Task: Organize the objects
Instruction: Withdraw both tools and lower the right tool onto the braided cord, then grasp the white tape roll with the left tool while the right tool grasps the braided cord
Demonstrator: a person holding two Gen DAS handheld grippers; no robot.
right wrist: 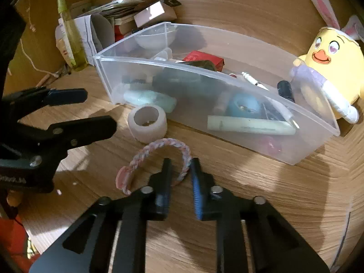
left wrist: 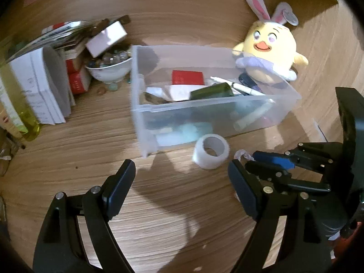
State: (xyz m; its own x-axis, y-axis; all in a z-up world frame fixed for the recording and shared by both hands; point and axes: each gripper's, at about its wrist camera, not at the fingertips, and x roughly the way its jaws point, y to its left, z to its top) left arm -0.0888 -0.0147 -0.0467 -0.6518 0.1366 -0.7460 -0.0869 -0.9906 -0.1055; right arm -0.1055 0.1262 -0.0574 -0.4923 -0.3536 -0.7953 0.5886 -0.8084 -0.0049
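A wood-grain bench (right wrist: pixel 261 182) carries everything here, lit unevenly with hard shadows. The right tongs (right wrist: pixel 180 170) point down at the bench with their jaws drawn close together on a braided pink-and-white bracelet (right wrist: pixel 159 145); the band's right side runs between the two pads, though the blur keeps me from telling how firmly they press it. The rest of the bracelet arcs away to the left and lies on the wood. The left tongs (left wrist: pixel 182 173) stand wide apart with nothing between them, hovering over bare bench just short of a roll of clear tape (left wrist: pixel 210 151), which sits upright on its side wall. The tape roll rests just beside the front wall of a translucent plastic bin (left wrist: pixel 216 111), which holds a red box (left wrist: pixel 187 77), a white pen (left wrist: pixel 236 86), a dark case and other items seen dimly through the wall. A yellow chick plush with rabbit ears (left wrist: pixel 270 50) leans against the bin's far right corner. To the left of the bin stand a white bowl of glass beads (left wrist: pixel 109 68), a stack of books and papers (left wrist: pixel 38 86) and a yellow-green bottle (right wrist: pixel 72 36).
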